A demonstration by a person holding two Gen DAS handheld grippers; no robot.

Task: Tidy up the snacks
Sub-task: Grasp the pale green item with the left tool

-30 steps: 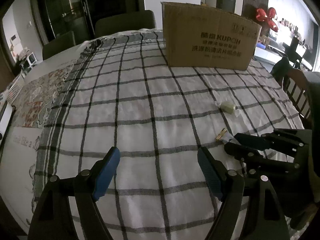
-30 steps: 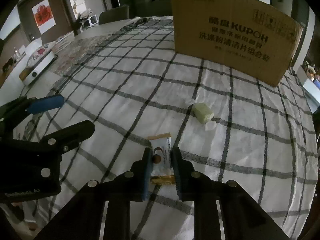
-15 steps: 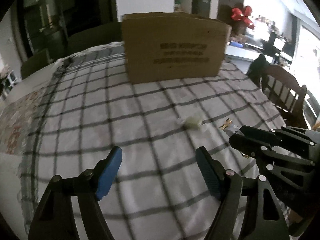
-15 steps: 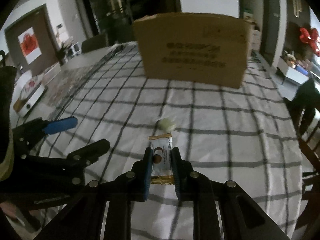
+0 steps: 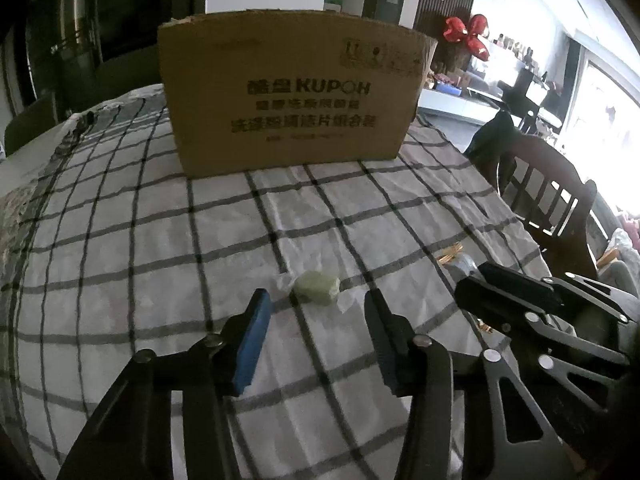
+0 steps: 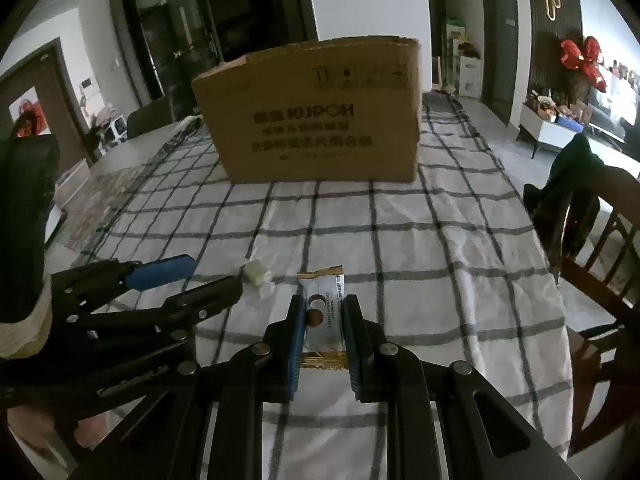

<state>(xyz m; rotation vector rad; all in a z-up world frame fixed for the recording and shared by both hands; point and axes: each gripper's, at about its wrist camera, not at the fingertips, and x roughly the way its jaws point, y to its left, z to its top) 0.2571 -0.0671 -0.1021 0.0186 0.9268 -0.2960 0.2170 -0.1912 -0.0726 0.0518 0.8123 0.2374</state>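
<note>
A pale green wrapped candy [image 5: 317,293] lies on the checked tablecloth, just ahead of my left gripper [image 5: 316,304]. The left jaws are closing, with the candy at their tips and the blue pads clear of it. The same candy [image 6: 255,271] shows in the right wrist view beside the left gripper [image 6: 208,276]. My right gripper [image 6: 322,310] is shut on a white snack bar with gold ends [image 6: 323,312], held above the cloth. That bar's end [image 5: 454,258] pokes out of the right gripper [image 5: 472,280] in the left wrist view. A brown cardboard box [image 5: 288,100] stands upright at the far side.
The checked cloth [image 6: 400,240] covers the table; a patterned mat [image 6: 100,200] lies at its left. A wooden chair with dark clothing [image 6: 580,200] stands at the right edge. A person's fingers [image 6: 24,424] hold the left gripper's handle.
The left gripper moved right and forward to the green candy and its jaws narrowed. The right gripper carried the snack bar up and turned more squarely toward the box.
</note>
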